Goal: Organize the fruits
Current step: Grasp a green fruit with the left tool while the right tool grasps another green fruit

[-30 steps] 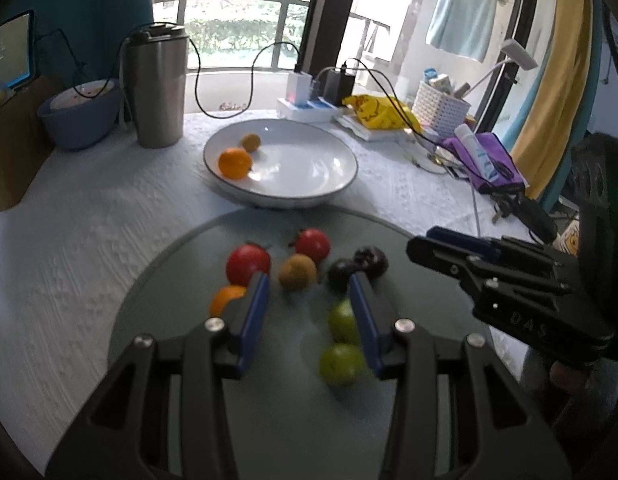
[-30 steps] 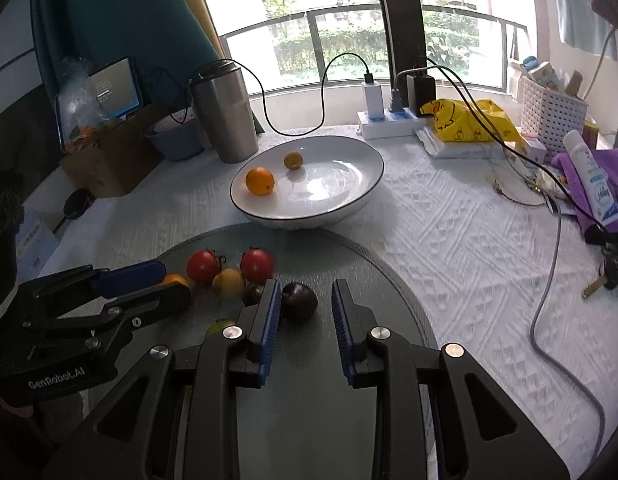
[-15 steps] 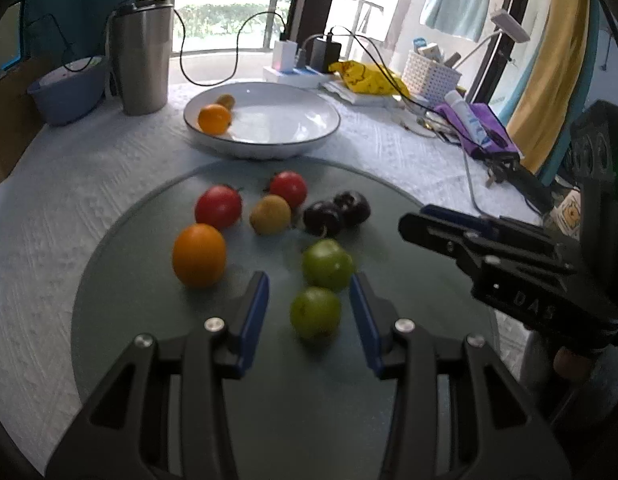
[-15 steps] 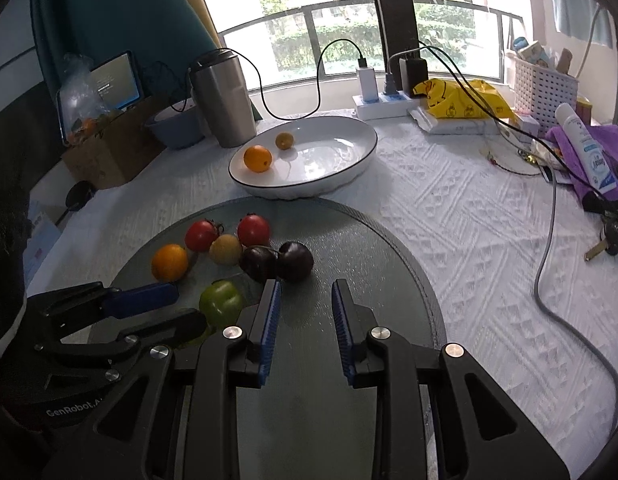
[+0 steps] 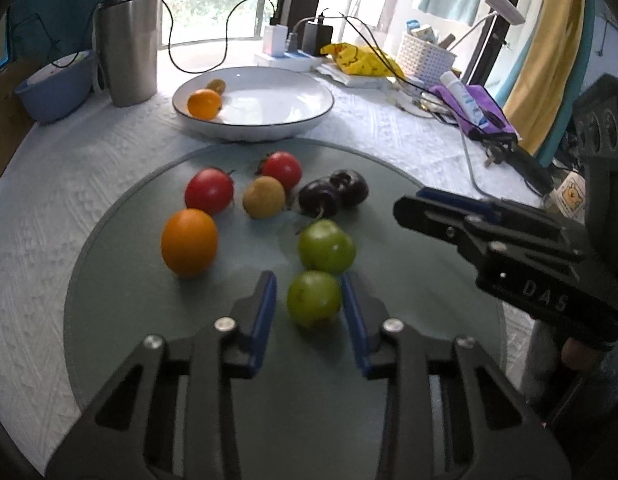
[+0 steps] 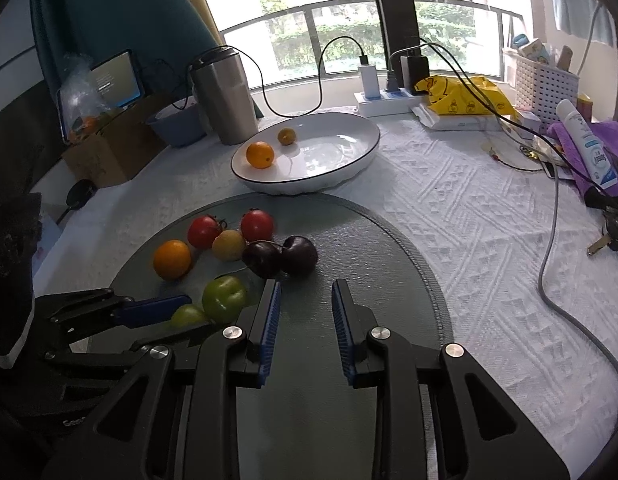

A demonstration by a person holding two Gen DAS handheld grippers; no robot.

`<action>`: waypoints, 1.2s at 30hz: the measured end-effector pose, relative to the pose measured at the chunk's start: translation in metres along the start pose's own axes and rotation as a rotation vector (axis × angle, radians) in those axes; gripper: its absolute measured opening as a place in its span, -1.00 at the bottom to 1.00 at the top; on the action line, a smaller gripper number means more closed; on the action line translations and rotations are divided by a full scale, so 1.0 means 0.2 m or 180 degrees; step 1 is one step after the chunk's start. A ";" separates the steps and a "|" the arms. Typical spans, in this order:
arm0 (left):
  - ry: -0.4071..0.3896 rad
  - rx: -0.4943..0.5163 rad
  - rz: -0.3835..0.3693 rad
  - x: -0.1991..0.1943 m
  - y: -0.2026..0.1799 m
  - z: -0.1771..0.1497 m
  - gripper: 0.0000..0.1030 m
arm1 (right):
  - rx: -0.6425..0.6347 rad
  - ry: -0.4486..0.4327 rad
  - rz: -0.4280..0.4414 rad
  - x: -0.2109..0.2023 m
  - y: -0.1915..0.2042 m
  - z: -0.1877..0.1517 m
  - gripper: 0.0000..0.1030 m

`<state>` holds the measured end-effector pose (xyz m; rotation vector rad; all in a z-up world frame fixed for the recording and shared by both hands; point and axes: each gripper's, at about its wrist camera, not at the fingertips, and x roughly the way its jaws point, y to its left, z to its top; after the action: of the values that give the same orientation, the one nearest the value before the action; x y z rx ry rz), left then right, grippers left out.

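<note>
Left hand-held gripper [image 5: 309, 300] jaws, just closing, flank the nearest green fruit [image 5: 313, 299].

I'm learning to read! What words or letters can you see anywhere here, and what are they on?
"DAS": on the side of the black right gripper, in the left wrist view.
Blue print on the white tube lying on the purple cloth: too blurred to read.
White lines on the dark tablet screen: too small to read.
Pale lettering on the black left gripper body, at the lower left edge: cut off, unreadable.
</note>
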<state>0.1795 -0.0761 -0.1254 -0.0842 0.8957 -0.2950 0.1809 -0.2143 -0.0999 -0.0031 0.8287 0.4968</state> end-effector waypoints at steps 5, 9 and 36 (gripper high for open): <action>-0.0044 0.0026 -0.0051 -0.02 0.01 0.00 -0.48 | -0.0045 0.0020 0.0009 0.01 0.04 0.00 -0.45; -0.0074 -0.0006 -0.0095 -0.04 0.04 -0.01 -0.48 | -0.0081 0.0035 0.0048 0.02 0.06 0.00 -0.45; -0.0388 -0.0181 0.0063 -0.22 0.25 0.01 -0.48 | -0.0336 0.0366 0.0205 0.18 0.27 -0.01 -0.26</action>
<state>0.1665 -0.0153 -0.1017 -0.1444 0.7837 -0.2434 0.1779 -0.1522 -0.1168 -0.1032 0.9163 0.6048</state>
